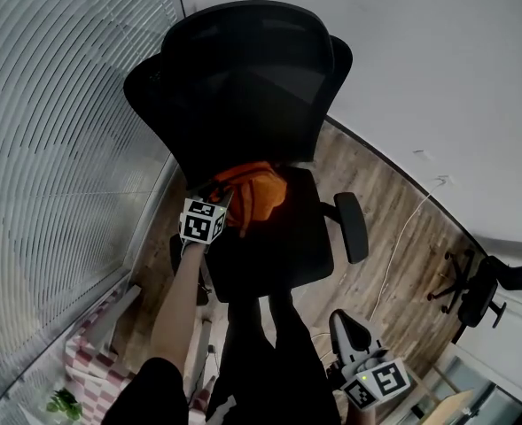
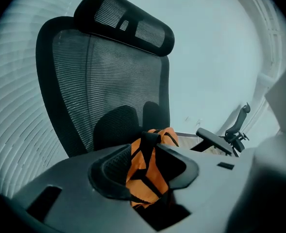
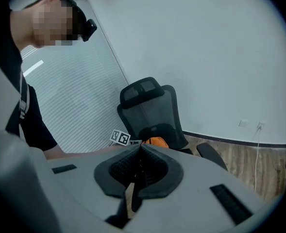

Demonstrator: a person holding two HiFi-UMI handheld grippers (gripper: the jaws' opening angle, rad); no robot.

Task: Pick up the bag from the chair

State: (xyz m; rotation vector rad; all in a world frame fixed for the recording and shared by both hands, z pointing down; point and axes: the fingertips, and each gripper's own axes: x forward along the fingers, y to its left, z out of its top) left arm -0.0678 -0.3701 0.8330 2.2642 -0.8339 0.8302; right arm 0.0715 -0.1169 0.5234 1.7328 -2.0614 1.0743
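Observation:
An orange bag [image 1: 262, 193] with black straps lies on the seat of a black mesh office chair [image 1: 243, 78], close to the backrest. My left gripper [image 1: 228, 191] reaches its left side. In the left gripper view the bag [image 2: 150, 174] fills the gap between the jaws of the left gripper [image 2: 145, 152], which is shut on its fabric and a black strap. My right gripper [image 1: 340, 320] hangs low at the right, away from the chair. In the right gripper view the right gripper [image 3: 139, 152] is shut on nothing, with the chair [image 3: 147, 106] and bag [image 3: 155, 141] beyond.
Window blinds [image 1: 57, 149] run along the left and a white wall [image 1: 438, 78] stands behind the chair. The chair's right armrest [image 1: 354, 227] juts out. A second black chair [image 1: 482, 295] stands at the right, and a white cable [image 1: 402, 237] crosses the wood floor.

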